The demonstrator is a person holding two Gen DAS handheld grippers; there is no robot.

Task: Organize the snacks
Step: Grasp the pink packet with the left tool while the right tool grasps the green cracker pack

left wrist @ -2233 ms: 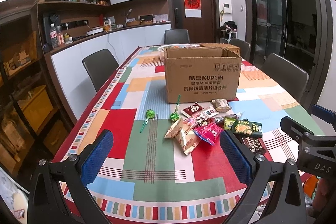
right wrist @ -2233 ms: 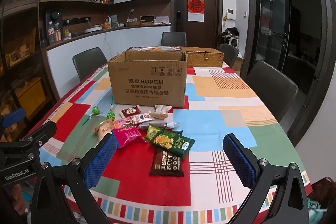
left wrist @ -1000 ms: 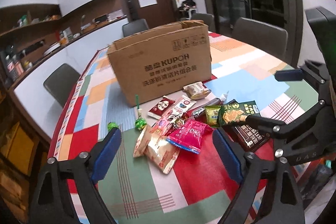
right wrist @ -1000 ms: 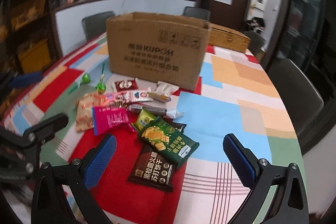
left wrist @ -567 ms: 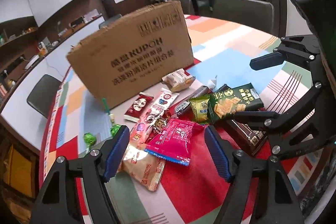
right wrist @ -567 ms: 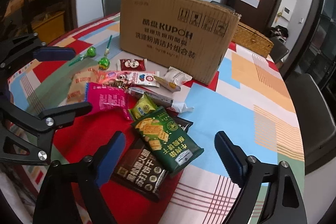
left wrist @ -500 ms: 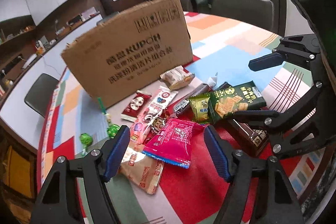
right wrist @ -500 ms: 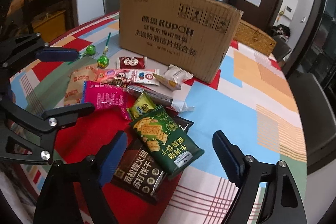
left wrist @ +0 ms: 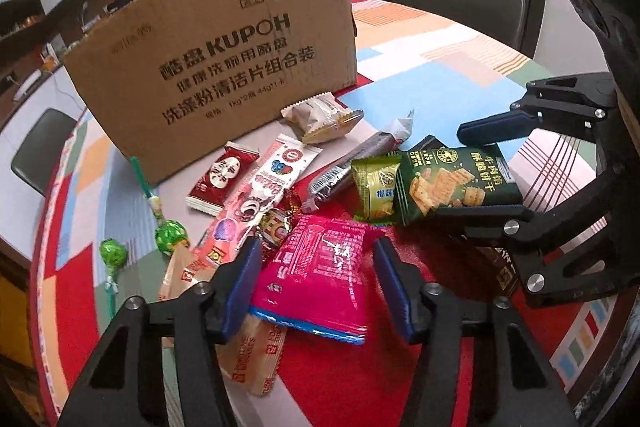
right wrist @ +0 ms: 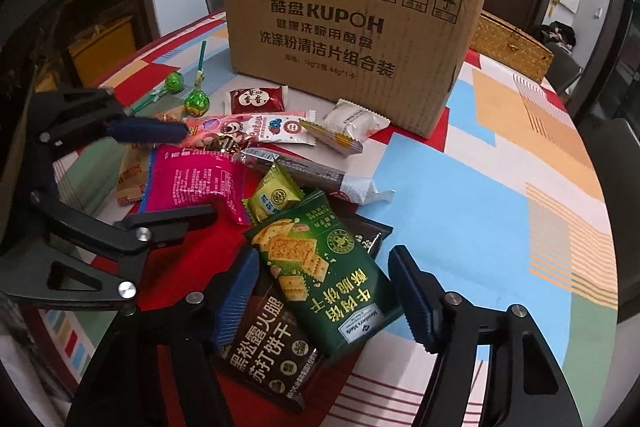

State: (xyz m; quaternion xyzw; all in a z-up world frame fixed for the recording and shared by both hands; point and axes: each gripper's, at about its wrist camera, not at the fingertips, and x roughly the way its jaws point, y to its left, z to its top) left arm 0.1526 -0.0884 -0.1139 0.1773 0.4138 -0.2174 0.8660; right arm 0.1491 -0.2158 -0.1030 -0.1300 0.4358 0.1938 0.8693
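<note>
Meanwhile, left tool (left wrist: 316, 275) closing, not yet gripping, astride pink snack pouch (left wrist: 320, 283) | right tool (right wrist: 324, 291) closing likewise astride green cracker bag (right wrist: 324, 279) | likely bound for cardboard box (right wrist: 348, 27)

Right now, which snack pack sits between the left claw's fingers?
The pink pack; the green cracker pack sits between the right claw's fingers instead.

A cardboard box (right wrist: 352, 31) stands on the tabletop (right wrist: 480, 195), with snack packets in front of it. A cracker bag (right wrist: 324, 279) lies partly on a biscuit packet (right wrist: 272, 351); two lollipops (right wrist: 188, 93) lie at the pile's left.
</note>
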